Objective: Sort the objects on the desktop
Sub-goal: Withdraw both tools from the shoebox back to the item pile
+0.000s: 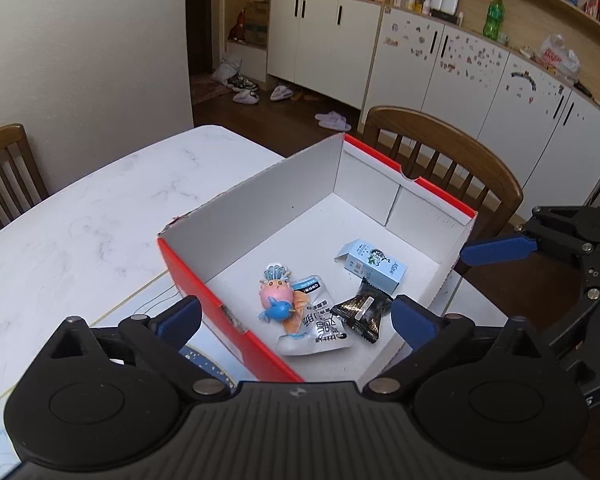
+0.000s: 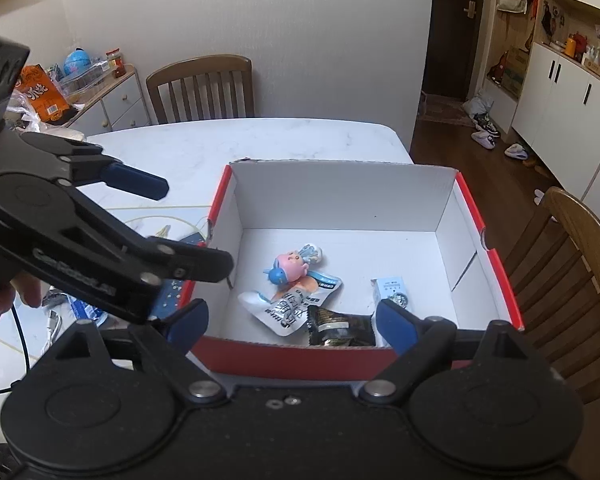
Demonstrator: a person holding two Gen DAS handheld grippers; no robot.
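Both grippers, left gripper (image 1: 296, 316) and right gripper (image 2: 290, 326), hover with jaws spread empty over the red box (image 1: 236, 320) on the marble bench (image 1: 100, 208), wooden chairs (image 1: 444, 152) around.

The left claw (image 1: 296, 316) is being held wide open, its blue-padded fingers (image 1: 180, 320) spread apart and gripping nothing. The right claw (image 2: 292, 326) is likewise being held open and empty. In the right wrist view, the left claw is being seen at 9 o'clock, with fingertips of a hand (image 2: 24, 292) showing beneath it.
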